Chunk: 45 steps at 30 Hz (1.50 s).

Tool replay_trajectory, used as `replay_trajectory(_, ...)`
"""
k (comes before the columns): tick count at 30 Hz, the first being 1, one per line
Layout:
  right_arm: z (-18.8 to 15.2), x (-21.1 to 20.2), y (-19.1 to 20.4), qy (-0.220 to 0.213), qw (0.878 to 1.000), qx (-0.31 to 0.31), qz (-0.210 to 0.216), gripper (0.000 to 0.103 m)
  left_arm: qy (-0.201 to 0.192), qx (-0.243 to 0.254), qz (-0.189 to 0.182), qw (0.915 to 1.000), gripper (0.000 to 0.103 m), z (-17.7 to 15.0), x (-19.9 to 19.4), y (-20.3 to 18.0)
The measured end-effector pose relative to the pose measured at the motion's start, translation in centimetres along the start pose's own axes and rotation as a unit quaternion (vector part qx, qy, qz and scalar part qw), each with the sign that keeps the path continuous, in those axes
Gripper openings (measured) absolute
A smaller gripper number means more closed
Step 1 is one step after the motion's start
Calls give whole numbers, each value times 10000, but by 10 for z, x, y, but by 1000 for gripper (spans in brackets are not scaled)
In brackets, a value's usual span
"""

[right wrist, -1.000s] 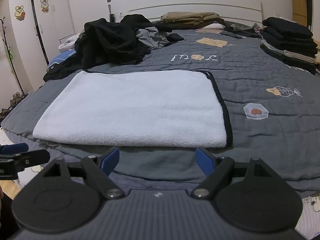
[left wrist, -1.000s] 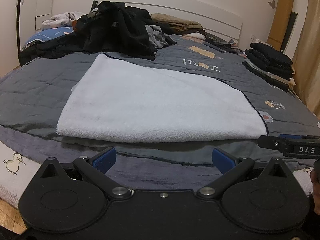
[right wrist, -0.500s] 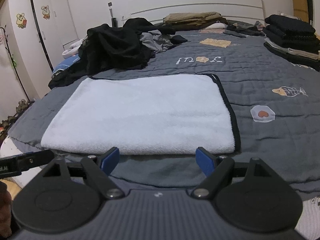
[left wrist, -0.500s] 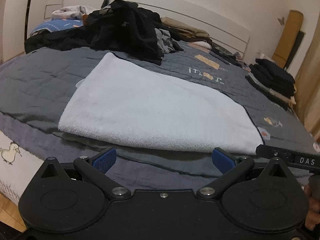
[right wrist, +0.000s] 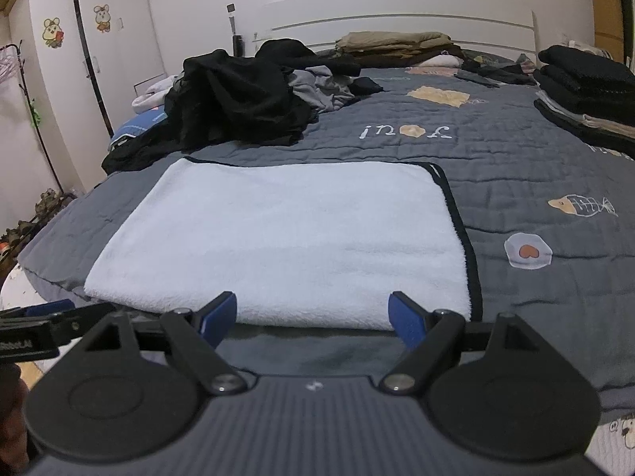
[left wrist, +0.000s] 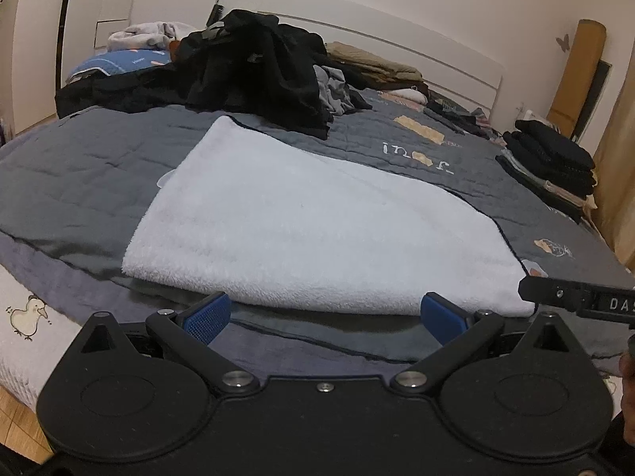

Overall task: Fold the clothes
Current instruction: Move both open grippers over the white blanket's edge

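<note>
Towel (left wrist: 317,234), pale blue, dark trim on far and right edges, lies flat, folded, on grey quilt (right wrist: 516,174) near bed's front edge. Left gripper (left wrist: 324,313) spread wide, blue pads (left wrist: 208,313) just short of towel's near edge, holding nothing. Right gripper (right wrist: 313,317) likewise spread, empty, at same edge toward right corner. Loose dark clothes (right wrist: 238,107) heaped behind towel. Folded stack (right wrist: 587,87) at far right, well apart. Tan pile (right wrist: 393,41) by headboard.

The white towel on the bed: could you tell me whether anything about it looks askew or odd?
Nothing stands out. The white towel lies flat and folded on the grey quilt, edges fairly even, its dark trim showing along the right and far sides.
</note>
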State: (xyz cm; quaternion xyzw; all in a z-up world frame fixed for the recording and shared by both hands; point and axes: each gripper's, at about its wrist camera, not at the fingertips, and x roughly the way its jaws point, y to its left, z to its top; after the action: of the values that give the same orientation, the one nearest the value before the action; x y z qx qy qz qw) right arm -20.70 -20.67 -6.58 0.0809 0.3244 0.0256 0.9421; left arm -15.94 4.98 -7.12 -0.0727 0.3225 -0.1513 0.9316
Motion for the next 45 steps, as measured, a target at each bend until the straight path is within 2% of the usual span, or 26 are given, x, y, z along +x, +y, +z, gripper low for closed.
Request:
replay_trajectory(16, 31, 15, 16, 68, 9992, -405, 39, 83, -169, -493, 61, 9986, 103, 13, -1, 16)
replay_trajectory(25, 49, 46, 36, 89, 9967, -795, 154, 83, -224, -627, 157, 9977, 103, 15, 3, 18)
replay_trajectory(35, 33, 70, 18, 309, 9985, -362, 282, 83, -111, -670, 367, 9970, 103, 16, 17, 18)
replay_trajectory(39, 33, 73, 14, 280, 9988, -201, 356, 83, -106, -971, 445, 9942, 103, 16, 24, 27)
replay_trajectory(45, 34, 77, 13, 264, 9986, -132, 440, 83, -181, -1677, 619, 9837, 103, 18, 33, 51)
